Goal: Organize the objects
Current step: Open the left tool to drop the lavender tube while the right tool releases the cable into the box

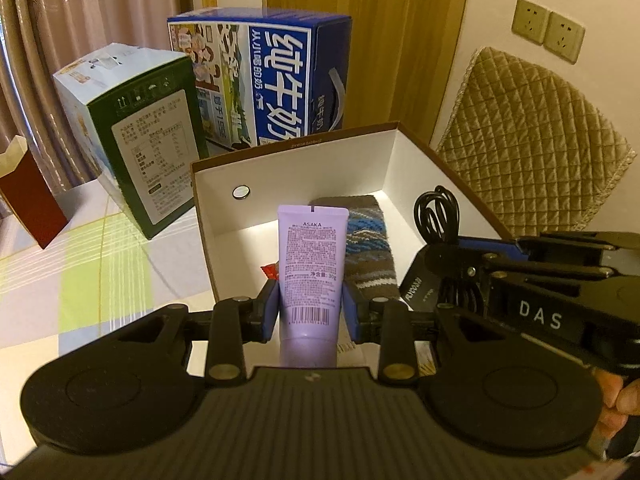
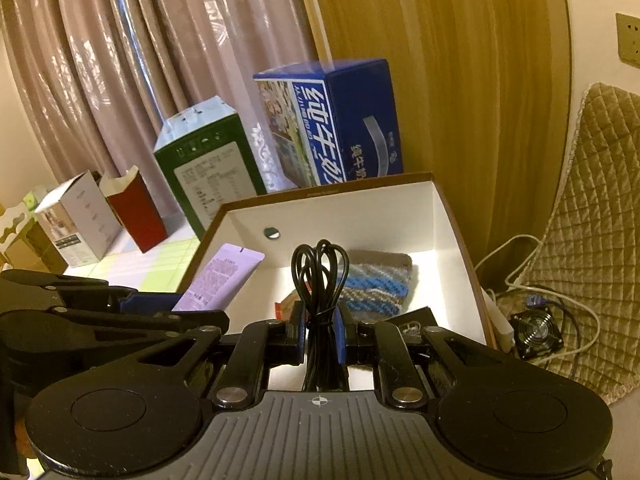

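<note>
My left gripper (image 1: 310, 312) is shut on a purple tube (image 1: 312, 256) and holds it upright over the open white box (image 1: 304, 160). The right gripper (image 2: 320, 330) is shut on a bundled black cable (image 2: 318, 272), also above the box (image 2: 332, 204). In the left wrist view the right gripper (image 1: 444, 254) comes in from the right, with the cable (image 1: 436, 216) looping up from it. The left gripper shows at the left of the right wrist view with the tube (image 2: 220, 276). Inside the box lie a striped sock (image 1: 370, 244), a red packet (image 1: 270, 270) and a black item (image 1: 420, 288).
Behind the box stand a blue milk carton (image 1: 288, 76) and a green carton (image 1: 148, 140). A red paper box (image 1: 30, 204) is at the left on the checked tablecloth (image 1: 100, 272). A quilted chair back (image 1: 536, 136) is at the right, with a small fan (image 2: 536, 330) and cables on the floor.
</note>
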`<state>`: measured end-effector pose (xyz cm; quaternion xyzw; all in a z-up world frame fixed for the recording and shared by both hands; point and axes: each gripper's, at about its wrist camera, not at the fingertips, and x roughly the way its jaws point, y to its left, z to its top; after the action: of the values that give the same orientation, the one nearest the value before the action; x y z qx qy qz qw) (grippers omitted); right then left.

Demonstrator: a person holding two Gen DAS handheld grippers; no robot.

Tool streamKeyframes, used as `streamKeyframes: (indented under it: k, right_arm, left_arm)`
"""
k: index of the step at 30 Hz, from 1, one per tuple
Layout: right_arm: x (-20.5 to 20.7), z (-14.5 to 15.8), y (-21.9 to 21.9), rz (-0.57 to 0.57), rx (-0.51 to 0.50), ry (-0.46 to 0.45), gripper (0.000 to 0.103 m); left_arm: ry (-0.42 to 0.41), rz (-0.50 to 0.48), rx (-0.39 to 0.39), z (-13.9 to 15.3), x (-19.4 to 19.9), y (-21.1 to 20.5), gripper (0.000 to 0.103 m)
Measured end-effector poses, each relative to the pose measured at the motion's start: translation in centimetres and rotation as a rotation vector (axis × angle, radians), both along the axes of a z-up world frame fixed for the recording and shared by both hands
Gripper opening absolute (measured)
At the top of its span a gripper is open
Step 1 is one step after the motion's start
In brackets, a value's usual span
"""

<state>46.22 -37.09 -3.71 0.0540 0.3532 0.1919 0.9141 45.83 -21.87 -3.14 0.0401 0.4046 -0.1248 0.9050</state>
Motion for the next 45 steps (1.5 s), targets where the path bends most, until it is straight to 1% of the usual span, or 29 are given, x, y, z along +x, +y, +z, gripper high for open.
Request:
streamKeyframes:
  k: [8, 14, 22, 25, 27, 29, 30, 32, 33, 37, 40, 42, 44, 45]
  right_arm:
    - [2.6, -1.9, 0.1, -0.004, -0.031, 0.029, 0.011]
    - [4.0, -2.4, -0.4, -0.044, -0.036, 0.026, 0.012]
    - [4.4, -2.5, -0.9, -0.048, -0.026, 0.038, 0.012]
    - [4.2, -2.5, -0.9, -0.048, -0.027, 0.038, 0.014]
    - [4.1, -2.5, -0.8, -0.046, -0.025, 0.038, 0.017]
    - [3.9, -2.3, -0.8, -0.040, -0.024, 0.034, 0.027]
    - [3.8, -2.3, -0.8, -0.038, -0.025, 0.029, 0.030]
    - [3.4, -2.0, -0.7, -0.034, -0.031, 0.017, 0.041]
    - [3.2, -1.9, -0.7, -0.030, -0.034, 0.013, 0.042]
    - [2.5, -1.5, -0.7, -0.025, -0.026, 0.009, 0.054]
    - [1.9, -1.2, -0.8, -0.029, -0.025, 0.007, 0.061]
    - [1.5, -1.0, -1.0, -0.033, -0.025, 0.006, 0.066]
    - [1.1, -0.7, -1.1, -0.037, -0.025, 0.004, 0.073]
    - [0.8, -0.6, -1.1, -0.037, -0.024, 0.002, 0.074]
  left_arm:
    - [0.036, -0.001, 0.015, -1.7, 2.4, -0.5, 0.028]
    - [0.055, 0.005, 0.008, -2.4, 3.6, -0.5, 0.028]
    - [0.069, 0.008, 0.006, -3.0, 4.6, -0.6, 0.028]
    - [0.073, 0.008, 0.006, -3.2, 4.8, -0.7, 0.028]
    - [0.071, 0.006, 0.005, -3.3, 4.9, -0.7, 0.029]
    - [0.068, 0.007, 0.005, -3.4, 5.0, -0.8, 0.029]
    - [0.061, 0.013, 0.003, -3.3, 5.0, -0.7, 0.032]
    - [0.054, 0.014, 0.000, -3.2, 5.1, -0.6, 0.036]
    - [0.049, 0.012, 0.004, -3.1, 5.1, -0.6, 0.036]
    - [0.044, 0.010, 0.010, -2.7, 5.0, -0.3, 0.037]
    - [0.040, 0.008, 0.003, -2.3, 4.6, 0.1, 0.040]
    - [0.036, 0.008, 0.004, -2.0, 4.2, 0.2, 0.046]
    - [0.032, 0.007, 0.004, -1.7, 3.8, 0.4, 0.048]
    - [0.031, 0.008, 0.003, -1.5, 3.6, 0.5, 0.049]
